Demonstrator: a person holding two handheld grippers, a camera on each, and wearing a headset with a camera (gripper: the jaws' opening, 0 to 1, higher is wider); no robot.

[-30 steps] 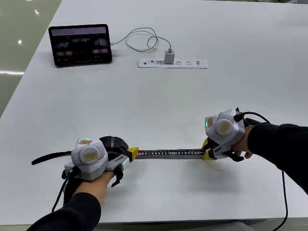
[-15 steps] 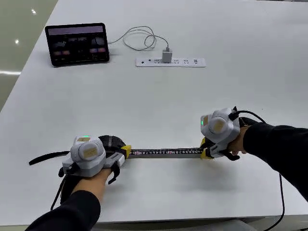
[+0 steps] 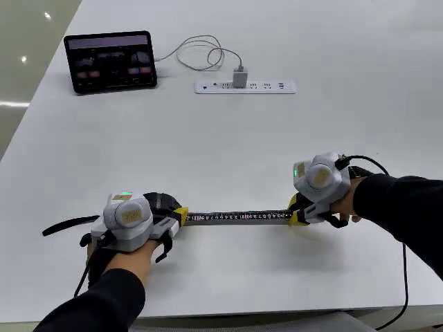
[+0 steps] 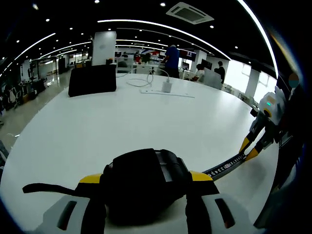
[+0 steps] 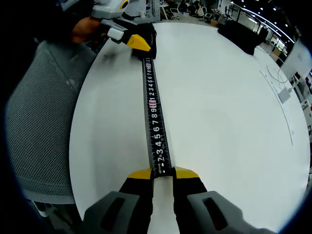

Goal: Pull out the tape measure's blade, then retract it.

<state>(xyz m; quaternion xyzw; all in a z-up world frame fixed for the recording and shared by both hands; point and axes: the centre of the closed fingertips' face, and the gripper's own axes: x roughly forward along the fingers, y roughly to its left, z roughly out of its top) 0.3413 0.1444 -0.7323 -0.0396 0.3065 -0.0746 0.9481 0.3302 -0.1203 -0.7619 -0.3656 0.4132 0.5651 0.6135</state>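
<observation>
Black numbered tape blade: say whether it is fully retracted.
No, the black numbered tape blade spans from the left gripper to the right gripper.

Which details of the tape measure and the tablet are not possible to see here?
End hook of the blade: right gripper view, hidden between the right tongs.
Sides of the tape measure case: left gripper view, covered by the left tongs.
Tablet screen: head view, too small to read.

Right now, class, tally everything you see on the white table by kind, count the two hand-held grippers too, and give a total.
tape measure: 1
tablet: 1
power strip: 1
charger with its cable: 1
grippers, left gripper and right gripper: 2
Total: 6
</observation>
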